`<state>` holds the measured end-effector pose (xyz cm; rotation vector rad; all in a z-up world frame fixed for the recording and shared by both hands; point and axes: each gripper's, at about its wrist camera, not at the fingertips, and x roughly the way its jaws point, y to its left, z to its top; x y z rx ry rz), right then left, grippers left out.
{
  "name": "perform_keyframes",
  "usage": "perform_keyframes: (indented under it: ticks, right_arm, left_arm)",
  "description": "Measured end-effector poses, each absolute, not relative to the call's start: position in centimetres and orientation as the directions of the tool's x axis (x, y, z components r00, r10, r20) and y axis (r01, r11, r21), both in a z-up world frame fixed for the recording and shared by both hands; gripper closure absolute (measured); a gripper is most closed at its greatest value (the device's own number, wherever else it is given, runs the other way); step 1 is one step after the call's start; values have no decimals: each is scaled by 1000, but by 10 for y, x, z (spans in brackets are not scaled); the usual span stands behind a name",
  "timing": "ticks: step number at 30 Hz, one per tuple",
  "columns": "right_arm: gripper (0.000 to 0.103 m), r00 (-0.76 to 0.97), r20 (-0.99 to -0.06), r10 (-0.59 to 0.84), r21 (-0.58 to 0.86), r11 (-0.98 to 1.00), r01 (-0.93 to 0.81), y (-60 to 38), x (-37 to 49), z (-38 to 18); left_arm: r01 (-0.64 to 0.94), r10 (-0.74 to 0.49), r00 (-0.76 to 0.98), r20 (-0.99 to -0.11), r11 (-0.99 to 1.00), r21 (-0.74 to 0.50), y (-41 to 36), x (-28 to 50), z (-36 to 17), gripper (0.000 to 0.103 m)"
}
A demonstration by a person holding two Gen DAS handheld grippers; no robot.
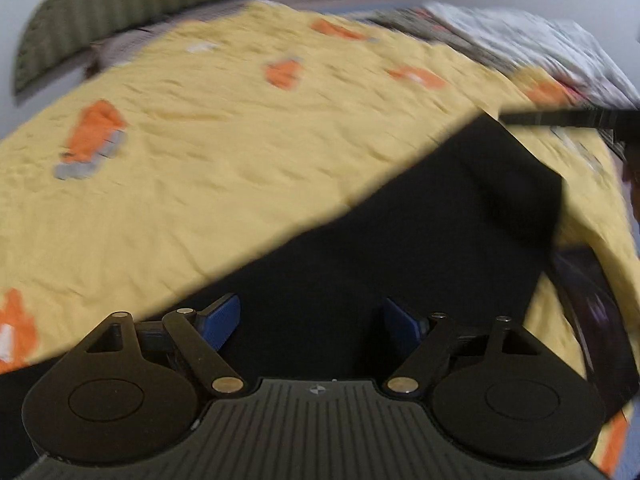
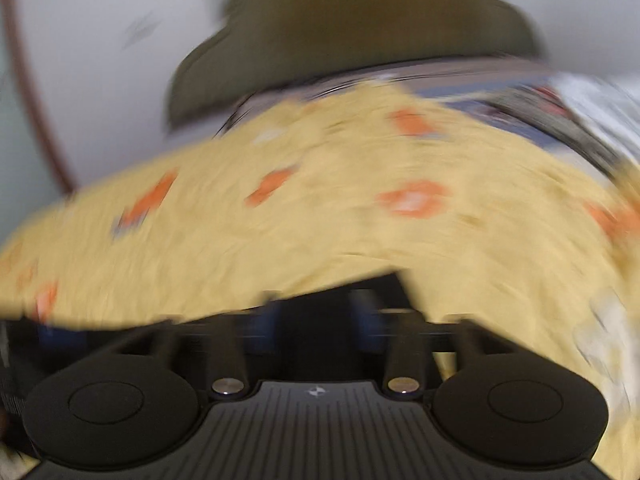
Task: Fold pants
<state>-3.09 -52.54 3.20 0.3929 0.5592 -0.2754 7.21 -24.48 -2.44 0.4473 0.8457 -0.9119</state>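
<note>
A yellow bedspread with orange patches covers the bed, an olive pillow at its far edge against a white wall. Black pants lie across the near right part. The left gripper hovers over them, fingers spread and empty; the right gripper is blurred, grip unclear

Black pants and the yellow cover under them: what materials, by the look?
Black pants: soft matte fabric, probably knit or cotton; no sheen, lies flat with a folded-over edge, weave unreadable.
Yellow cover: thin woven cloth with printed orange patches; fine wrinkles all over suggest light cotton. Motion blur leaves both uncertain.
</note>
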Motion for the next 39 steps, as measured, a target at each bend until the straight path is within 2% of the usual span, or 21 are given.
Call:
perform_keyframes:
  ticks: [1,3,5,8,11,15,21,22,23,25,27,30,33,37,39]
  right_arm:
    - [25,826,-539,-162,335,859,387,-533,-49,29]
    - [25,842,-521,-139,437,804,403,-545,-78,20]
    - [25,853,-505,-131,524,739,423,-551,-100,8]
    - [25,876,-474,-85,637,655,408,-554,-118,-9]
    - [25,878,-472,-76,683,598,419,-556,-124,-21]
    - [26,874,-481,-63,727,529,438,-558,-126,-37]
    - [26,892,-445,-79,752,507,421,-560,-112,-42]
    - [35,891,-444,-89,750,508,424,-561,-109,-43]
    - [59,884,-456,-103,740,507,442,-561,-106,-44]
    - [86,872,-476,-113,734,495,465,-562,-103,-48]
    - [92,878,-464,-113,745,486,456,-562,-105,-52]
    - [93,861,-476,-178,622,625,473,-542,-103,-34]
    - [93,840,-475,-262,365,810,459,-505,-94,-4]
    - [93,838,-438,-327,15,929,370,-448,-79,23]
    - [93,845,-425,-324,-95,945,314,-425,-73,28]
  left_arm:
    - [850,-512,299,-805,526,-19,-247,65,-29,21]
    - [870,-515,307,-800,493,16,-251,49,-36,16]
    - [877,-512,347,-786,474,79,-255,35,-35,18]
    - [877,-544,378,-749,469,101,-257,26,-22,16]
    - [866,-559,418,-716,483,128,-258,21,-13,16]
    - [857,-546,427,-721,499,130,-261,23,-12,16]
    - [853,-546,376,-749,519,50,-265,31,-16,16]
    - [853,-550,371,-748,521,40,-265,32,-16,16]
    - [851,-553,372,-745,524,36,-266,32,-16,16]
    - [844,-554,383,-740,535,37,-269,35,-13,16]
    - [837,-560,383,-735,547,20,-273,40,-9,16]
    - [820,-587,329,-740,567,-85,-280,57,-2,16]
    - [778,-646,211,-733,565,-275,-288,80,5,16]
    - [706,-747,90,-659,515,-486,-301,101,17,16]
    - [682,-788,57,-613,479,-553,-308,105,21,11]
